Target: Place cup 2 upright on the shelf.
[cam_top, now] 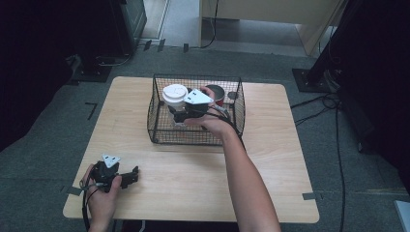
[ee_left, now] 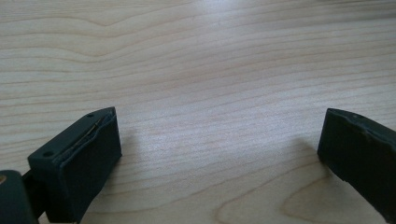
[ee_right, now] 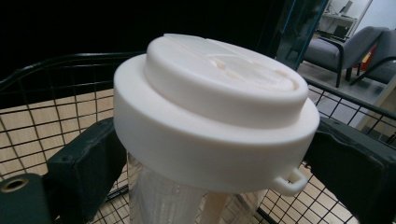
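A clear cup with a white lid stands upright inside a black wire basket at the table's middle. My right gripper reaches into the basket from the right, one jaw on either side of the cup just under the lid. In the right gripper view the jaws flank the cup wall with a little room on the right side, so this gripper is open around it. My left gripper rests near the table's front left corner, open, with bare wood between its jaws.
A dark round container with a red side sits in the basket's back right part, behind my right hand. The basket's wire rim rises around the cup. The wooden table extends to the front and right.
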`<state>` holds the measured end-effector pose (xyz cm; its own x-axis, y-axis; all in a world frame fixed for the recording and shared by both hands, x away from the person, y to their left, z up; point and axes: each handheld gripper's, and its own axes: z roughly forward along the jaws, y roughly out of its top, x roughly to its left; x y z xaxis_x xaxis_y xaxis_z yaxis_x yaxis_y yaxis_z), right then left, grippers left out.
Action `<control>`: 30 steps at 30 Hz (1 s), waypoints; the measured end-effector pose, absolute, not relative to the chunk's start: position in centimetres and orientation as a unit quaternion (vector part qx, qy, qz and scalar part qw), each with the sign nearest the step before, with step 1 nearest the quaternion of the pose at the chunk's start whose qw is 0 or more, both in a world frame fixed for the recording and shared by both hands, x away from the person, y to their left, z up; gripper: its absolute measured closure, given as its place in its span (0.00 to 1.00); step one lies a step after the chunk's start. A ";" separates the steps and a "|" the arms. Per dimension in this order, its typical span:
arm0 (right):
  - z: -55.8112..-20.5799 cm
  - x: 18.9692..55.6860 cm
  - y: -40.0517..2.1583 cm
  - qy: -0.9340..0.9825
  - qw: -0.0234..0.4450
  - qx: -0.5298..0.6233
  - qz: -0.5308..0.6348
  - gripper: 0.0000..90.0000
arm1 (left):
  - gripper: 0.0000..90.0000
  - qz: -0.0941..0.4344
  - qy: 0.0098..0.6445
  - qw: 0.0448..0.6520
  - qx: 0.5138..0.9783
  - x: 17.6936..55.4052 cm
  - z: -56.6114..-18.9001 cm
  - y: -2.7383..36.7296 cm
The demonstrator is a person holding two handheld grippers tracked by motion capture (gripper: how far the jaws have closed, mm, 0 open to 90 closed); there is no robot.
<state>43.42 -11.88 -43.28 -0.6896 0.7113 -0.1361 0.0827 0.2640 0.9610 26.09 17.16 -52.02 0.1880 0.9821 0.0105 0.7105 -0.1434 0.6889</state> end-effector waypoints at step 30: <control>-41.6 41.9 -16.2 0.728 0.304 0.272 0.551 0.08 | 0.00 0.241 0.590 0.284 0.716 26.1 -52.0 17.1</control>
